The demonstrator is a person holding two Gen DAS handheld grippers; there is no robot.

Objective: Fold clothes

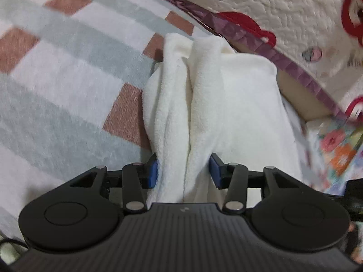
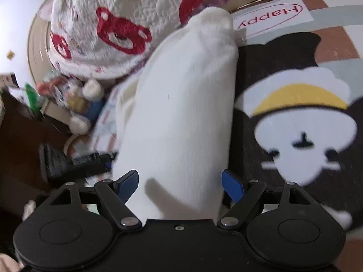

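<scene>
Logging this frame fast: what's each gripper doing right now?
Left gripper: shut on the white fleecy garment.
Right gripper: white fleecy garment between its blue pads, grip cannot be told.

White fleece garment (image 1: pixel 204 104) between hand-held gripper (image 1: pixel 183 171) pads

garment (image 1: pixel 204 104) on checked blanket (image 1: pixel 68 72), quilt (image 1: pixel 283 11) behind
</scene>
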